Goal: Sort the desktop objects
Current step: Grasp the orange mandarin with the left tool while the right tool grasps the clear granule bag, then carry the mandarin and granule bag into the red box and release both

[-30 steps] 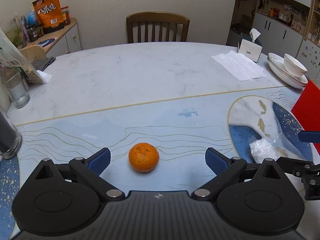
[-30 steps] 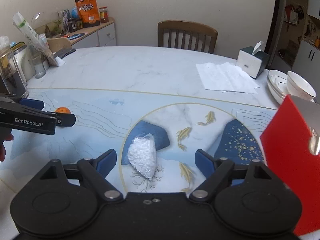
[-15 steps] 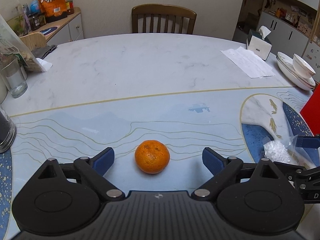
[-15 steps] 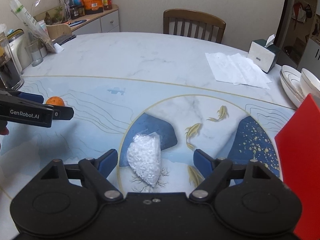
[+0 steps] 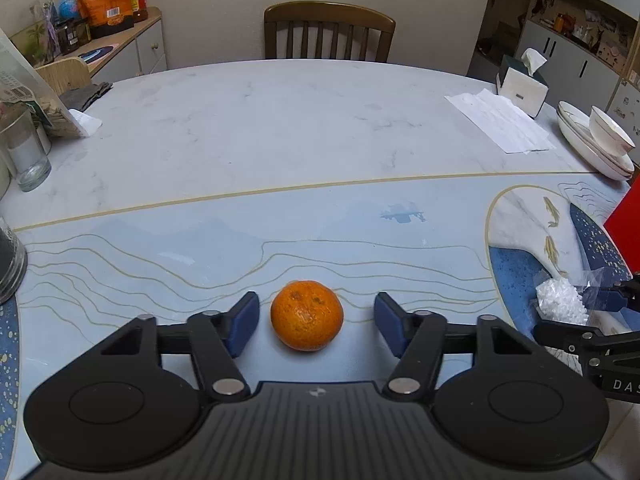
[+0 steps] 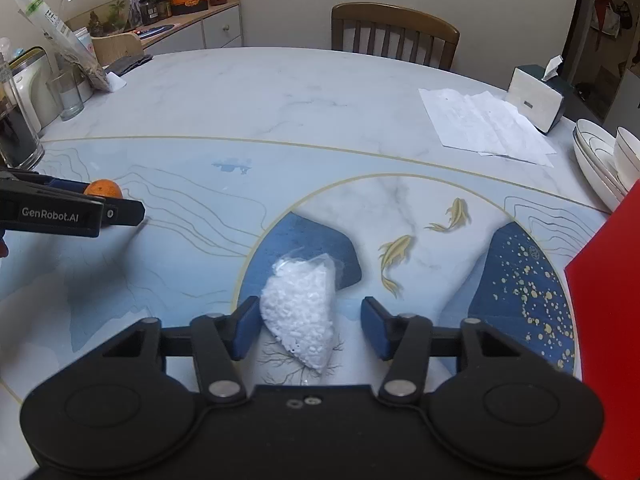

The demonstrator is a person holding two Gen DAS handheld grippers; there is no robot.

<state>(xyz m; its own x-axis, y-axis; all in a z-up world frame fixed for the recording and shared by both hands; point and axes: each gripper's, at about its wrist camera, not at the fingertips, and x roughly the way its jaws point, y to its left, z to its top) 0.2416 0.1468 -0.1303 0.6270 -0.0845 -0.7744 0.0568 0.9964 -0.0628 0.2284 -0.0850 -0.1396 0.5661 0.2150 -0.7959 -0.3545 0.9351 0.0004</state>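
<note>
L tool [image 5: 316, 322] closing round orange [image 5: 307, 316]

Even, slightly dim indoor light, sharp focus. Strong fisheye bending, dark vignette corners. Soft shadows on glossy marble-and-blue patterned tabletop [image 5: 304, 128], mild sheen.

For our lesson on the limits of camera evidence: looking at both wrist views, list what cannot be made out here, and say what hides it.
- Red board, right wrist view: cut off by the frame edge; its full shape is unknown.
- Orange, right wrist view: partly hidden behind the left gripper, whose jaws are closing.
- Bag of white granules, between the closing right gripper: contents unidentifiable.
- Dark jar, left wrist view: cut off at the edge.
</note>
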